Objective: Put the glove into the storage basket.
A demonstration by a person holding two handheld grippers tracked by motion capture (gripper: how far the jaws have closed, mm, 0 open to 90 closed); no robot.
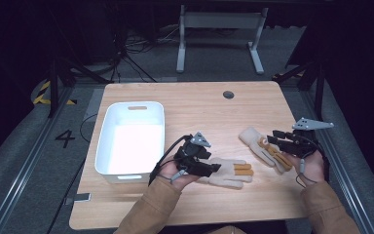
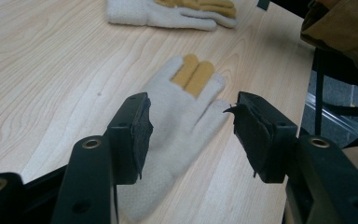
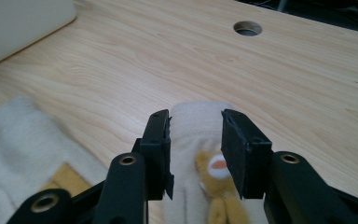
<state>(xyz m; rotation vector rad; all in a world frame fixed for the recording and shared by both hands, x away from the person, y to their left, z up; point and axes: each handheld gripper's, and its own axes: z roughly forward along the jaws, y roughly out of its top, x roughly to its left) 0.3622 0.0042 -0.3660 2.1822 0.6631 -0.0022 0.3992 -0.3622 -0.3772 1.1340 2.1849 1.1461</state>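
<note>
High view shows us both knit gloves flat on the surface point(image 1: 209, 105); our left hand-held gripper point(image 2: 191, 133) spreads wide over one glove point(image 2: 177, 126), the right hand-held gripper point(image 3: 196, 144) narrower around the other glove point(image 3: 198, 123), probably ready to pinch.

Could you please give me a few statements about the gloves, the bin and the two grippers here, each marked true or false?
1. Two gloves lie on the table. True: one glove sits by the left gripper, the other glove by the right gripper.
2. The white bin holds a glove. False: its inside looks empty.
3. The left gripper's jaws are clamped shut on a glove. False: they stand wide apart over it.
4. The gloves have yellow-brown patches. True.
5. The bin stands at the table's right edge. False: it stands on the left side.
</note>
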